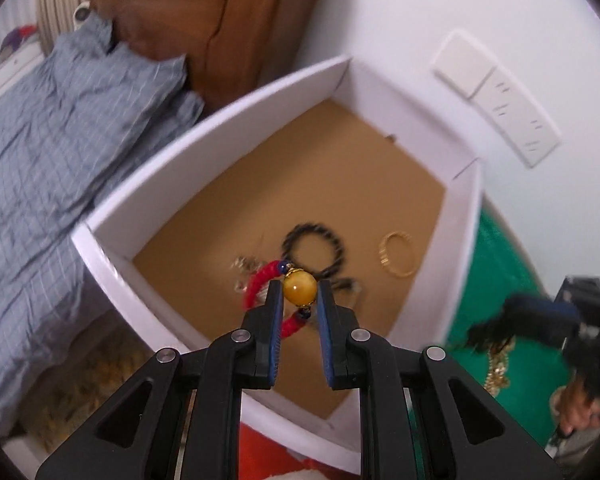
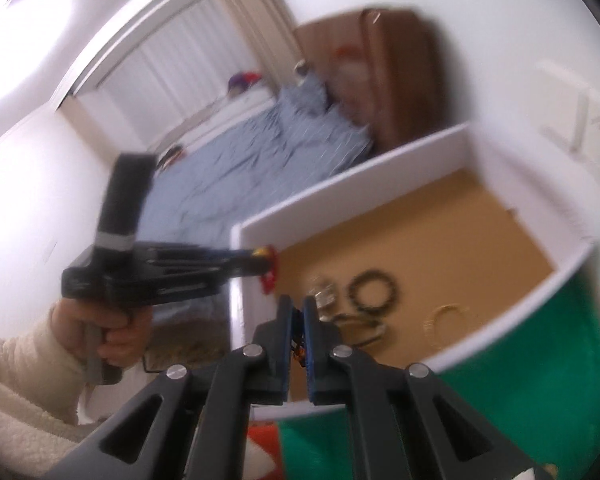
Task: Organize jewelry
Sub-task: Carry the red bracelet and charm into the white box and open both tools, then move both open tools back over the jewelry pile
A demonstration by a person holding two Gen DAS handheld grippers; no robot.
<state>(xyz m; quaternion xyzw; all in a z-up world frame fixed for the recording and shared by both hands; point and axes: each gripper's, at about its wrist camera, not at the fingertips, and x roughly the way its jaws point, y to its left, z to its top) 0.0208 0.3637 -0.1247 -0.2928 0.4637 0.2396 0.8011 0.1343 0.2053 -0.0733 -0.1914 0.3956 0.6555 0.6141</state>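
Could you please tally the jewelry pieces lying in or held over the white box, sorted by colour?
Red cord bracelet with amber bead, held in the left gripper jaws: 1
Black beaded bracelet: 1
Gold bangle: 1
Silvery pieces, too blurred to count singly: 1 cluster
Total: 4

White walls (image 2: 28,168), curtained window (image 2: 172,64) — blue-striped bedding (image 1: 52,140), brown headboard (image 1: 204,12).

Bracelets (image 1: 313,249) in box (image 1: 220,128), beside bed (image 1: 60,140)
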